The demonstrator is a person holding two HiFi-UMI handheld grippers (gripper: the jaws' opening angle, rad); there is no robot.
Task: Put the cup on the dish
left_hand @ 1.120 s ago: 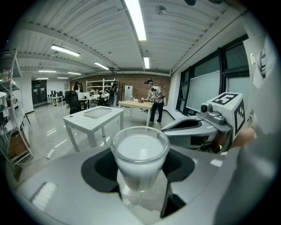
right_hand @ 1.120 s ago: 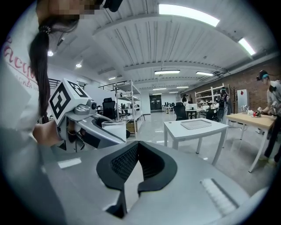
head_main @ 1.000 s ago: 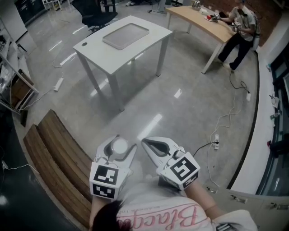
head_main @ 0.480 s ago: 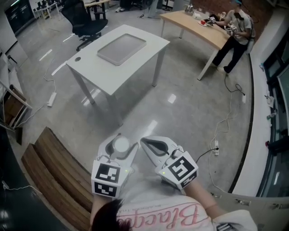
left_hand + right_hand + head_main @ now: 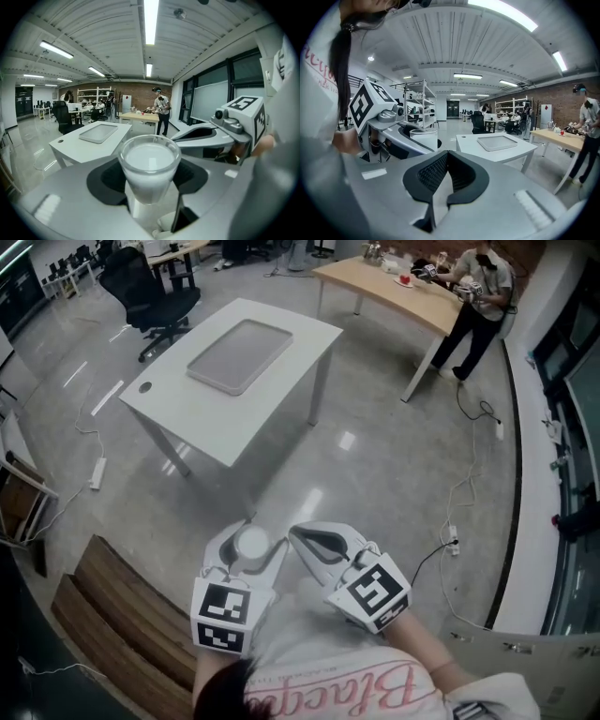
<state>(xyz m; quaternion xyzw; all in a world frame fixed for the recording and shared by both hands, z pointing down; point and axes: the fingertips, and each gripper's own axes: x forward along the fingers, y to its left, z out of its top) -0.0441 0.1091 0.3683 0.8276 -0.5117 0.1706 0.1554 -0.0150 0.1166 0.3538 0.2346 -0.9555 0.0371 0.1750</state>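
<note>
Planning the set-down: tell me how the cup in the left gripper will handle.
The cup tapers toward its base, so it may tip if set down crooked. Its smooth wall could slip in the left gripper. Thin-looking, probably light.

Black office chair (image 5: 148, 289) near white table (image 5: 239, 423); person (image 5: 478, 285) at wooden desk (image 5: 375, 287).

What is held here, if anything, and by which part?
The left gripper holds the cup by its sides, below the rim; the right gripper is shut and empty.
</note>
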